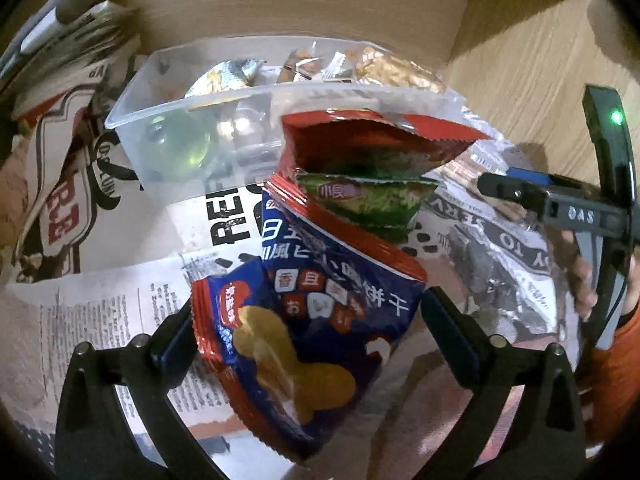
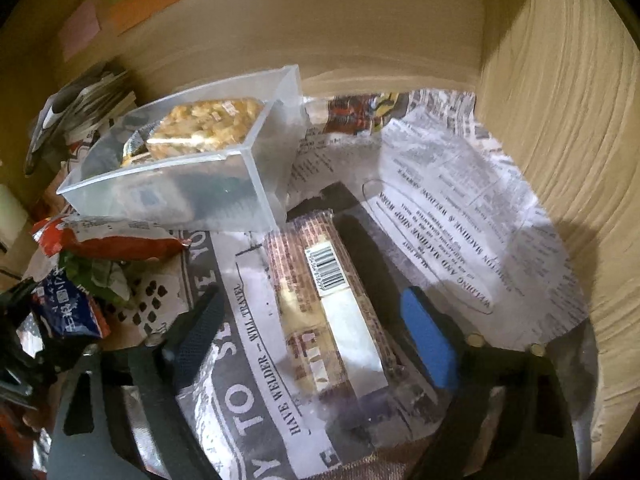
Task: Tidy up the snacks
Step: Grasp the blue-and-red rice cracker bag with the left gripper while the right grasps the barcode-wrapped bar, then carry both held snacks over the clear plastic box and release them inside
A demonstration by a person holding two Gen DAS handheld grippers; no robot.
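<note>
on the newsprint-covered worktop (image 2: 460, 216), the left gripper (image 1: 308, 328) has its fingers spread around a blue chip bag (image 1: 316, 320), with green (image 1: 368, 200) and red packets (image 1: 372, 148) blocking the clear bin (image 1: 168, 120). only the right view shows the right gripper (image 2: 320, 332), fingers spread, straddling a wafer pack (image 2: 324, 304).
</note>
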